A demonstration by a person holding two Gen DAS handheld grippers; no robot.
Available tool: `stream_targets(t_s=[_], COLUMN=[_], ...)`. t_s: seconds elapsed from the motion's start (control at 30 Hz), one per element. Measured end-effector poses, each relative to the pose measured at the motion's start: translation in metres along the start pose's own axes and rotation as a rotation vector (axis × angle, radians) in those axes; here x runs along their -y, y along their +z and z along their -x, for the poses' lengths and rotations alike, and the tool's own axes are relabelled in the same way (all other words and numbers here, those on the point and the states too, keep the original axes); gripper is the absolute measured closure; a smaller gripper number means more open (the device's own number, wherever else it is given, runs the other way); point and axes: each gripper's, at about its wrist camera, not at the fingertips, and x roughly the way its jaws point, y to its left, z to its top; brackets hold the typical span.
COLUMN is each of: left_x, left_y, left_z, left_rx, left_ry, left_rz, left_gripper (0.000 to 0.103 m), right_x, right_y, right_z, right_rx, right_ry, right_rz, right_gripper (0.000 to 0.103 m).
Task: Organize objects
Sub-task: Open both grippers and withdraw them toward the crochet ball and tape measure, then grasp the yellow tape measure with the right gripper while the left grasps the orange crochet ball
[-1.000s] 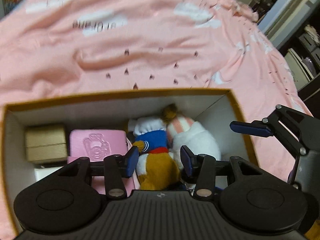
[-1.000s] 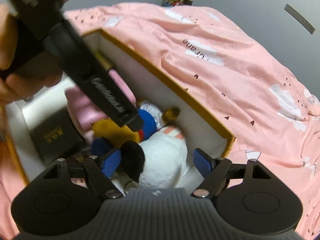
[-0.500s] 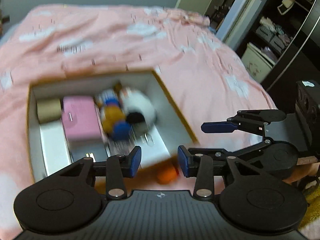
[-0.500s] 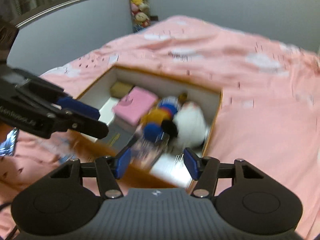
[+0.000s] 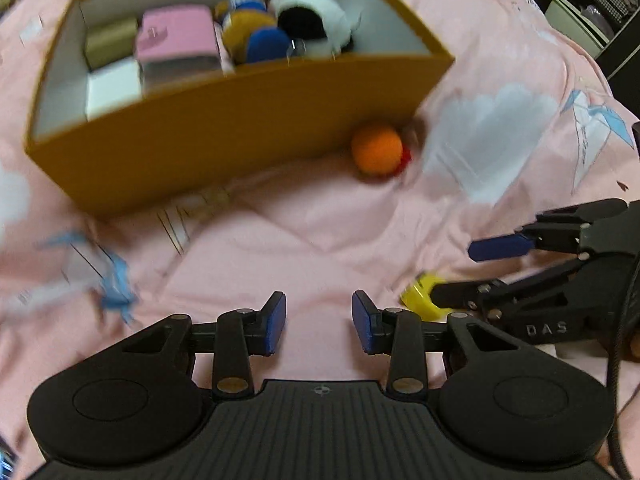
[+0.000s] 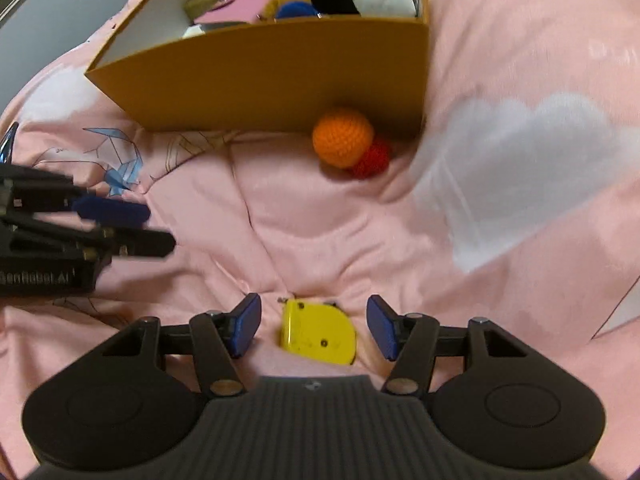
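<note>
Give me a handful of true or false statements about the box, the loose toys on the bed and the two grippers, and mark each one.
1. The yellow tape measure lies between the right gripper pads, untouched. True.
2. The orange crochet ball sits inside the box. False: it lies on the pink bedspread, against the box's outer wall.
3. The left gripper holds a plush toy. False: its jaws are empty.
4. A pink case is in the box. True.
5. The box has a lid on. False: it is open-topped.
</note>
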Motion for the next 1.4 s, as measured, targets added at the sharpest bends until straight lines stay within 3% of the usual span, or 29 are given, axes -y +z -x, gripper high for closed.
stream_targets(t_s=[0.17,0.37,0.57,0.93,1.1,1.4], left_x=[0.001,0.0,-0.002,-0.001,-0.003,-0.004], left_y=[-0.007,-0.008,-0.007,-0.002,0.0,0.013], left_z=[-0.004,-0.005,-0.007,-0.005,-0.002,0.005], left_rx=[-0.019,-0.028,-0.031,-0.003,0.016,0.101], left_ry=[-0.018,-0.036,-0.047,-0.063,-0.068,-0.106], left_rz=[-0.009,0.011,0.018,0.024,0.036,0.016], left_gripper=[0.061,0.062,0.062,0.063,0.065,0.065], right_x=[0.005,0.019,0.024,0.023,0.013,0.005], right_y=[-0.002,-0.006,-0.004,-0.002,-0.003,0.015], right_z=[-0.013,-0.031,-0.041,-0.051,-0.043,-0.004], right_rx=[-0.064,-0.124,-0.128,-0.13,-0.101,0.03], right_ry=[-0.008,0.06,0.084,0.094,0.059,-0.016], right_rz=[-0.037,-0.111,-0.136,-0.129,-0.063,0.04], right_gripper=[0.042,0.043,0.049,0.049,0.05,0.051])
